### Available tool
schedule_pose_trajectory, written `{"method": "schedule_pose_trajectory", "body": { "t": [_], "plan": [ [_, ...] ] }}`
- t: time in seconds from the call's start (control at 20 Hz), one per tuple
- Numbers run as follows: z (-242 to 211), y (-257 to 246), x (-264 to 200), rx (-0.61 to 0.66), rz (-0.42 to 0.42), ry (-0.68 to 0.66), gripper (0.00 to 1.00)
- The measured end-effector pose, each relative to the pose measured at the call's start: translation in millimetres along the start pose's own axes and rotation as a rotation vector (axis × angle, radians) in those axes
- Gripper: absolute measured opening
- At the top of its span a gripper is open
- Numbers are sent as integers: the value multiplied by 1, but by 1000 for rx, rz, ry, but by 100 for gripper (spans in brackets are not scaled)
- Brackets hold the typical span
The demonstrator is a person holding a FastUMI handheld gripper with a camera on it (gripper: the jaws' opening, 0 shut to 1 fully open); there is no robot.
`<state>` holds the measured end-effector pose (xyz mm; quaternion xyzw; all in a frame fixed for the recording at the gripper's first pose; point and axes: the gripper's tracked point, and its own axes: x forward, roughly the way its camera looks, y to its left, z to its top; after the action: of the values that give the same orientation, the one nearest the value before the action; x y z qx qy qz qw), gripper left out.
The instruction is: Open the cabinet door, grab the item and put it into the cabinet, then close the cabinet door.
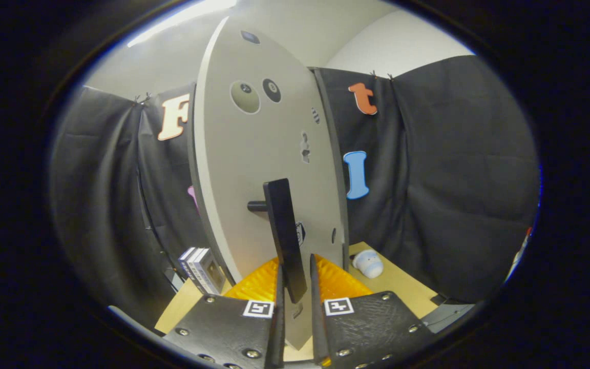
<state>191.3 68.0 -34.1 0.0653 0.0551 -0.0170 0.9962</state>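
Note:
The grey cabinet door (254, 154) rises right in front of me, with its dark edge on the right side. A black bar handle (282, 225) stands off the door on a short peg. My gripper (296, 292) has the lower end of that handle between its two fingers, which are closed in against it on both sides. The item, a small white rounded object (368, 263), lies on the wooden table (402, 287) to the right, just past the door's edge and beyond my right finger.
A small grey and white box (204, 269) stands on the table to the left of the door. An orange ribbed surface (343, 282) lies at the door's foot, just ahead of the fingers. Black cloth walls close the booth behind.

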Motion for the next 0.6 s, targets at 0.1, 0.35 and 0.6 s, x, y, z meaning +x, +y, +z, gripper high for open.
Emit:
{"method": "schedule_pose_trajectory", "body": {
  "t": [0.1, 0.35, 0.6],
  "plan": [
    [0, -7, 0, -24, -14, -1, 21],
    [8, -31, -3, -32, -67, -13, 21],
    [6, -39, 1, -46, -52, 0, 20]
  ]
}}
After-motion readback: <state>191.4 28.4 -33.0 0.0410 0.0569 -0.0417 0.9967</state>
